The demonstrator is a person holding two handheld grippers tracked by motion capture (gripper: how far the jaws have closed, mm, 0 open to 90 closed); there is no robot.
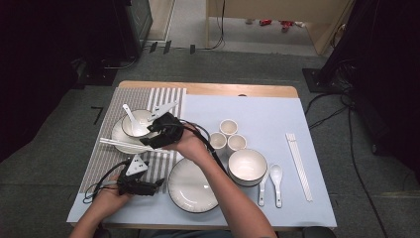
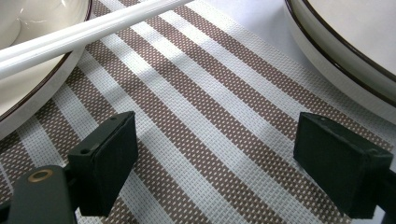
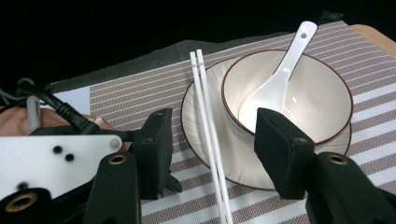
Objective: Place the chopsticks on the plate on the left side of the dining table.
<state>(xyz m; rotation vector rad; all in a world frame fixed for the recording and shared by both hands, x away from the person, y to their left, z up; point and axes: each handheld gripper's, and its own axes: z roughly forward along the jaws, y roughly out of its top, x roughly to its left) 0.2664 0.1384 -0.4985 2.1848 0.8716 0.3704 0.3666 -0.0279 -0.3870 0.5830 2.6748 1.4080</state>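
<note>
1. Your right tongs (image 3: 212, 144) stand partly open astride the white chopsticks (image 3: 209, 130), pads clear of them.
2. Those chopsticks lie across the near rim of the plate (image 3: 196, 121) under the bowl (image 3: 322, 93).
3. Your left tongs (image 2: 215, 163) gape empty over the striped mat (image 2: 196, 121), near that plate.
</note>
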